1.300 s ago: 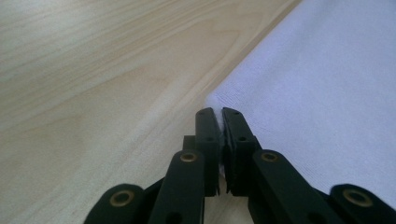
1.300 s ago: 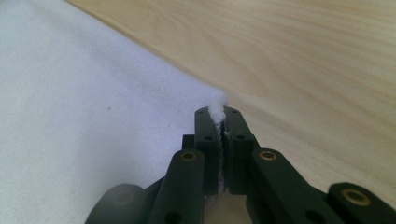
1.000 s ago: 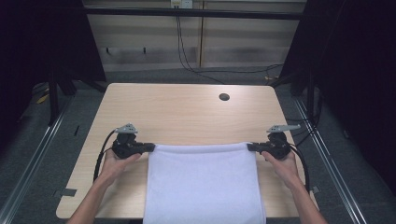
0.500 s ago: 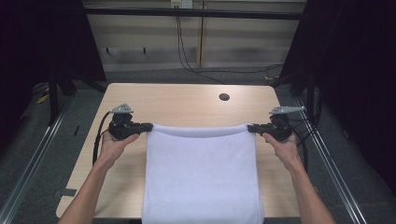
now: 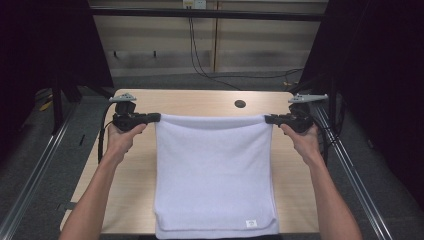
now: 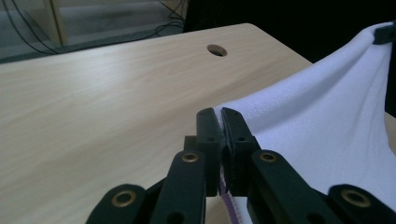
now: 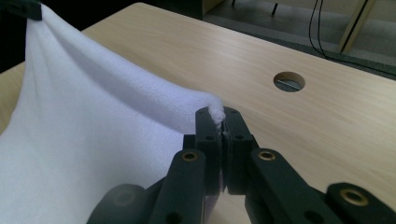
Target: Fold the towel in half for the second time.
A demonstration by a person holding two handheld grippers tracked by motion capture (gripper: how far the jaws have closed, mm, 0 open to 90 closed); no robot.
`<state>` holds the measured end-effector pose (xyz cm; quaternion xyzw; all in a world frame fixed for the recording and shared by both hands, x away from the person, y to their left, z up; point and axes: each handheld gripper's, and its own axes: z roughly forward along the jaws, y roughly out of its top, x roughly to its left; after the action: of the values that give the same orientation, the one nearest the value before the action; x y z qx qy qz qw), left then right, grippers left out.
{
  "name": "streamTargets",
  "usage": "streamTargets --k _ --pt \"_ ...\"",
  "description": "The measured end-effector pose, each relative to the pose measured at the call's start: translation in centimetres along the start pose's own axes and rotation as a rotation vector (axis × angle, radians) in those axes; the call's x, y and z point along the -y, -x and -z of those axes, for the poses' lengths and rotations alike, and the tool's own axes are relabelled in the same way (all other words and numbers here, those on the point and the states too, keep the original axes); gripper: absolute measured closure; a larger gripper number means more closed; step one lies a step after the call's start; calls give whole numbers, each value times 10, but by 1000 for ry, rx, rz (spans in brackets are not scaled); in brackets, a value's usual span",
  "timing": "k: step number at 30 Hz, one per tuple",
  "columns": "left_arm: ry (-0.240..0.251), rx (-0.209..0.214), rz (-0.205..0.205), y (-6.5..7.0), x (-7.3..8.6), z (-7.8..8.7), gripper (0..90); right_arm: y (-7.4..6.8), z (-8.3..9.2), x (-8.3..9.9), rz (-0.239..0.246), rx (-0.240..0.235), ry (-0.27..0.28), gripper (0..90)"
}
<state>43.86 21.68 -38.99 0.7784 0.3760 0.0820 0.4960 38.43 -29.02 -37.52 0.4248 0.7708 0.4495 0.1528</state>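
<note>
The white terry-cloth towel [image 5: 215, 175] hangs stretched over the pale wooden table [image 5: 200, 102], its small white label [image 5: 251, 223], writing illegible, at five o'clock; the left gripper [image 5: 156, 117] pinches its ten-o'clock corner; the right gripper [image 5: 269, 119] pinches its two-o'clock corner.

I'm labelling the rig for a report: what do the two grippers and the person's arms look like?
Both the left gripper and the right gripper are black, each topped by a grey three-cornered plate and trailing a black cable. The jaws are flat black bars on linkage arms with brass-coloured pivot rings. The forearms are bare, with no sleeves or gloves in view.
</note>
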Motion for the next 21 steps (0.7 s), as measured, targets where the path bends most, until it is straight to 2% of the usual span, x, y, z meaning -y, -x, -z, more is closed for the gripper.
streamTargets --k 3,5,8,10,12,16,17,19,21 --pt "11 -12 -36 4 -14 1 870 3 -1 -13 9 19 1 873" --pt "42 -9 -44 8 -23 5 871 7 -1 -21 3 44 -5 873" --pt "66 1 -76 15 -29 12 871 10 5 -26 -16 45 41 873" --pt "50 -2 -104 19 -25 14 870 8 10 -24 -13 34 61 873" --pt "47 13 -116 23 -16 16 870 5 13 -18 -6 32 54 873" --pt "61 39 -134 37 2 29 870 -10 25 -2 31 13 51 872" --pt "55 37 -150 41 5 33 870 -13 29 1 39 9 50 872" --pt "57 63 -158 46 12 42 870 -19 37 6 50 -10 64 872" --pt "67 100 -143 47 20 49 869 -26 45 11 58 -20 75 870"
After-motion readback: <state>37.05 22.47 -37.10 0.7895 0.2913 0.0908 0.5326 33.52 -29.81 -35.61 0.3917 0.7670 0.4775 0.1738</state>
